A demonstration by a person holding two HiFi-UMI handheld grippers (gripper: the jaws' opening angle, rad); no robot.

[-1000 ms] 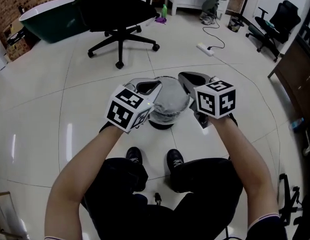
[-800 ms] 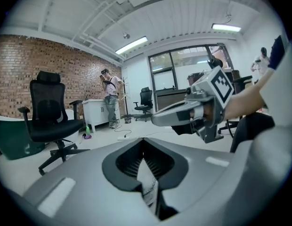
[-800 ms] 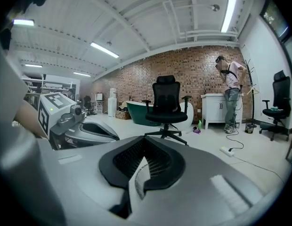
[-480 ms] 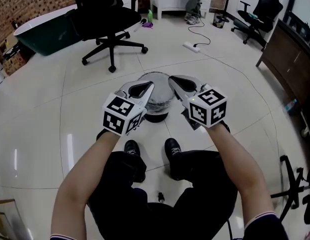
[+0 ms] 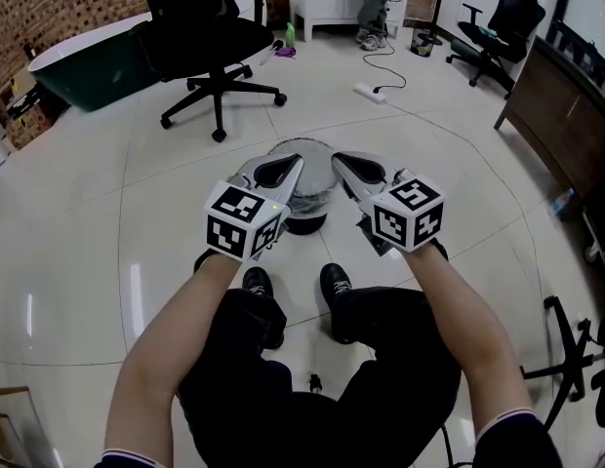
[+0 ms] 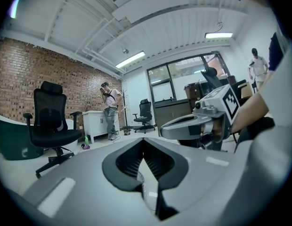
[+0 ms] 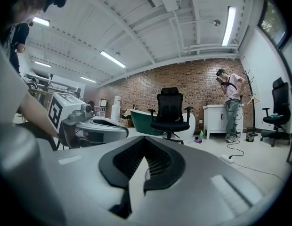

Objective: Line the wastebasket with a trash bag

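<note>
Glossy white tiled floor (image 5: pixel 78 213), black office chair (image 5: pixel 200 27) behind. Round grey mesh wastebasket (image 5: pixel 312 188) beneath left tool (image 5: pixel 299 162) and right tool (image 5: pixel 335 160); both clenched shut.

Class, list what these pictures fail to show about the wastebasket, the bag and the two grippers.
1. Wastebasket: in the head view, the left gripper and right gripper cover its near rim and sides.
2. Trash bag: in the head view, the same grippers hide how far it wraps over the rim.
3. Shut jaws: each gripper view shows only a pale sliver in the gap, too unclear to call it bag film.
</note>
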